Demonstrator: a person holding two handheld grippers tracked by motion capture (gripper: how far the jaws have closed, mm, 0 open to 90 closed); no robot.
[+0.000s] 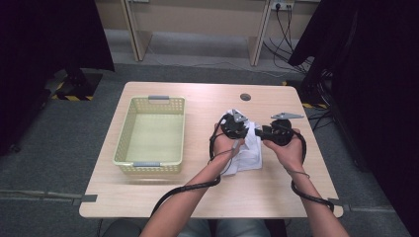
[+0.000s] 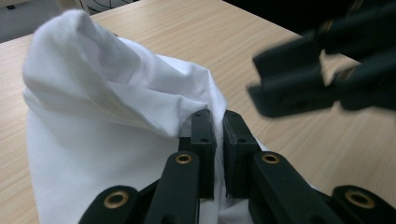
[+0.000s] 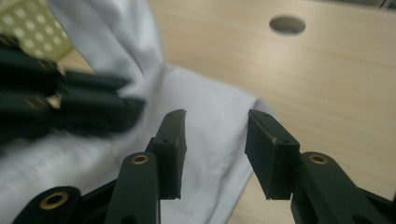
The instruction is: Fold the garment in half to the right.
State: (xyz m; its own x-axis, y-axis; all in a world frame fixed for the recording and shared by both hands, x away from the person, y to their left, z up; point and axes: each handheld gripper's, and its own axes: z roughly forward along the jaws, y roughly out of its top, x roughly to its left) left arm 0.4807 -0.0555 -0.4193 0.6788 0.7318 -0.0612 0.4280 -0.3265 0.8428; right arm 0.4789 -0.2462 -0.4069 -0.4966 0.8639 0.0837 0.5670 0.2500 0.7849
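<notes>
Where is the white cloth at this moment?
In the high view the white cloth lies right of centre on the table, right of the yellow basket, between both hands; the left gripper pinches its edge.

No text, label or sign is legible.

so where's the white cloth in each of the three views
High view: the white cloth lies right of centre on the table, between the two hands.
Left gripper view: it fills the left half, pinched by the left gripper.
Right gripper view: it runs from upper left down behind the open right gripper.
Shared landmark: the yellow basket, also at top left in the right gripper view.
</notes>
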